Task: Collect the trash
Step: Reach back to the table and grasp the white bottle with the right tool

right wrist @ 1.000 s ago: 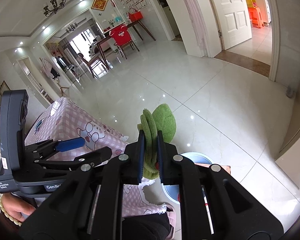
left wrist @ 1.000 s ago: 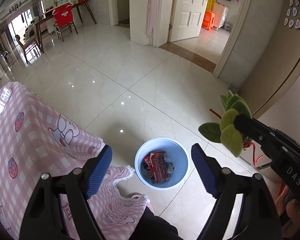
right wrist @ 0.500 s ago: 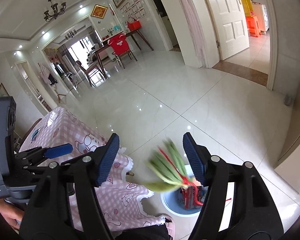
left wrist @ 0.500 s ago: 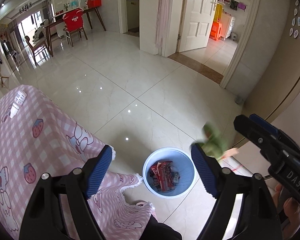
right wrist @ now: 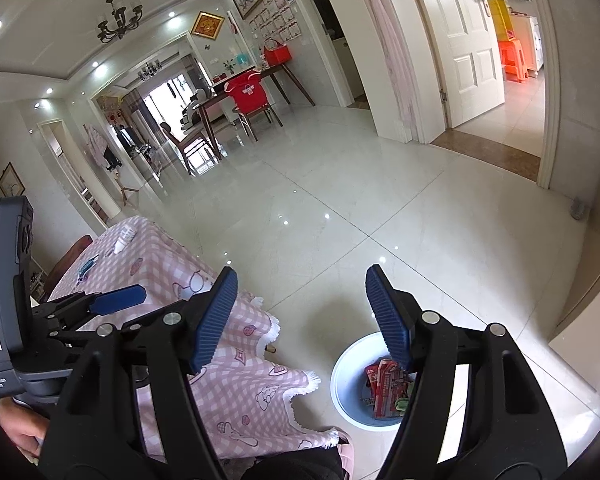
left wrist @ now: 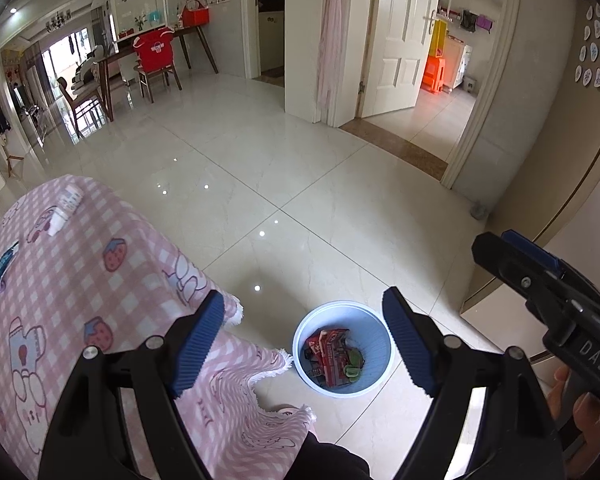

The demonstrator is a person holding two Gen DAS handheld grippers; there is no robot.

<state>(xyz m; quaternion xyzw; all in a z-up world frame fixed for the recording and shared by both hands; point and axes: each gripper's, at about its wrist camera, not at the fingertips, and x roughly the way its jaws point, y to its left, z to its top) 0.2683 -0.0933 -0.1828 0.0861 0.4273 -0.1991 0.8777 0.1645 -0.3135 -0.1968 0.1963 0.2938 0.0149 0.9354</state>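
We see the desk (left wrist: 80,264) under its pink checked cloth, and the bin (left wrist: 342,347) on the floor just beside it. Our left tongs (left wrist: 304,340) gape wide and empty; our right tongs (right wrist: 302,316), also wide, hold nothing. Green leaves (left wrist: 354,364) lie in the bin on red wrappers (left wrist: 328,352).

Both wrist views angled down from above, sharing bin (left wrist: 342,347) (right wrist: 350,376), pink-clothed table (left wrist: 72,280) (right wrist: 160,256), floor
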